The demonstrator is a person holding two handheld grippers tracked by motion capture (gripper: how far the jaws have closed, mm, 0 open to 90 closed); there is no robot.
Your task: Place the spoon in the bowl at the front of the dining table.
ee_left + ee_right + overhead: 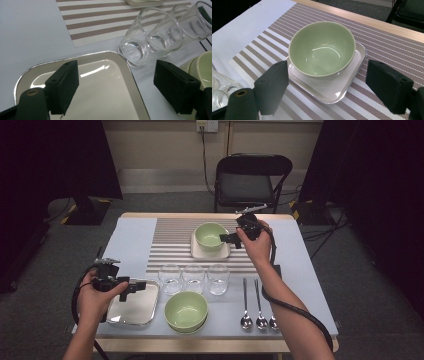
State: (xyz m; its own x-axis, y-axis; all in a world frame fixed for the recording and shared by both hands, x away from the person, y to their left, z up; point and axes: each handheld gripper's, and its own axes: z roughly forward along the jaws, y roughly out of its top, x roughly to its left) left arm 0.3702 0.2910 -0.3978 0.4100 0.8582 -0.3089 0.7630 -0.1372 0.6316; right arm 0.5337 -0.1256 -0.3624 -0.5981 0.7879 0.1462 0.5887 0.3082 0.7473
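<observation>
A pale green bowl (210,235) (322,47) sits on a square white plate (200,252) (332,90) on the striped placemat (172,245). My right gripper (232,240) (329,82) is open just right of that bowl, its jaws wide apart and empty. My left gripper (132,289) (120,85) is open low over a second square plate (131,309) (100,82) at the front left, holding nothing. Three clear glasses (193,277) (150,37) stand in a row beyond it. A second green bowl (186,310) (203,70) rests at the front middle.
Three spoons (259,306) lie side by side at the front right. A pale cloth (300,270) covers the table. A black folding chair (250,180) stands behind the far edge, with cables on the floor.
</observation>
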